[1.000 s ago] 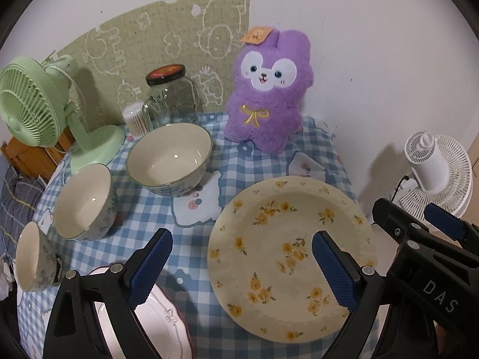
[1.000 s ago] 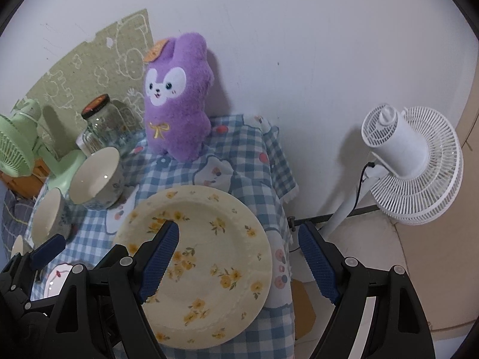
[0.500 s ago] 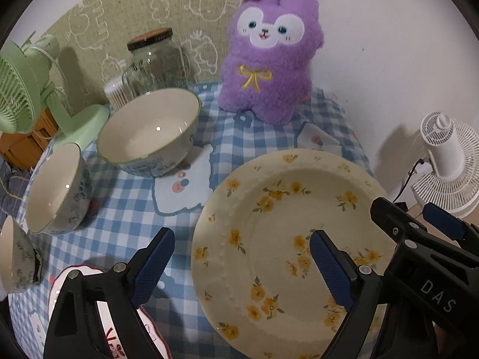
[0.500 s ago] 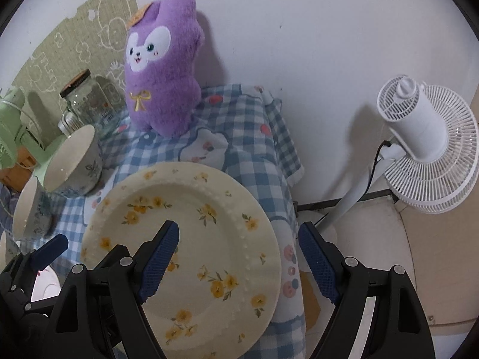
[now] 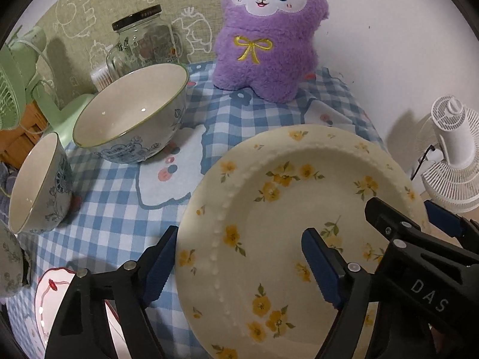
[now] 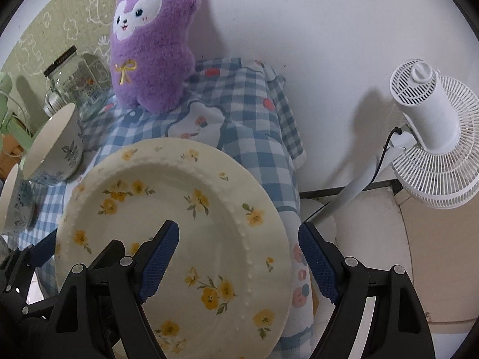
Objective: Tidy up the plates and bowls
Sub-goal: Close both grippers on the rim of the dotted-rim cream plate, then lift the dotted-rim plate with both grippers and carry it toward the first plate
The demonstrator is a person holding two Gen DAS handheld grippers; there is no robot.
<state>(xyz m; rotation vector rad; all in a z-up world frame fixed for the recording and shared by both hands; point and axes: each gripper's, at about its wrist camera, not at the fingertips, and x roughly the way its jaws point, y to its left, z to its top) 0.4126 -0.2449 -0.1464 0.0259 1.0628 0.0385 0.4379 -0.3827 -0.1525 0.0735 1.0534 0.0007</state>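
A cream plate with yellow flowers (image 5: 284, 209) lies on the blue checked cloth near the table's right edge. My left gripper (image 5: 239, 266) straddles its left rim, one finger outside the rim and one over the plate; its jaws are closing and the pads do not press on it. My right gripper (image 6: 238, 263) stands open across the plate's (image 6: 167, 209) right rim. A large bowl (image 5: 128, 113), a medium bowl (image 5: 36, 182) and a small bowl (image 5: 9, 263) stand in a row at the left. A small red-edged plate (image 5: 54, 293) lies at the lower left.
A purple plush toy (image 5: 269, 30) and a glass jar (image 5: 143, 42) stand at the back against the wall. A green fan (image 5: 18, 83) is at the far left. Beyond the table's right edge, a white fan (image 6: 428, 131) stands on the floor.
Both grippers have come down and closer to the flowered plate, which now fills more of each view. The left jaws have narrowed a little. The right jaws keep the same width.
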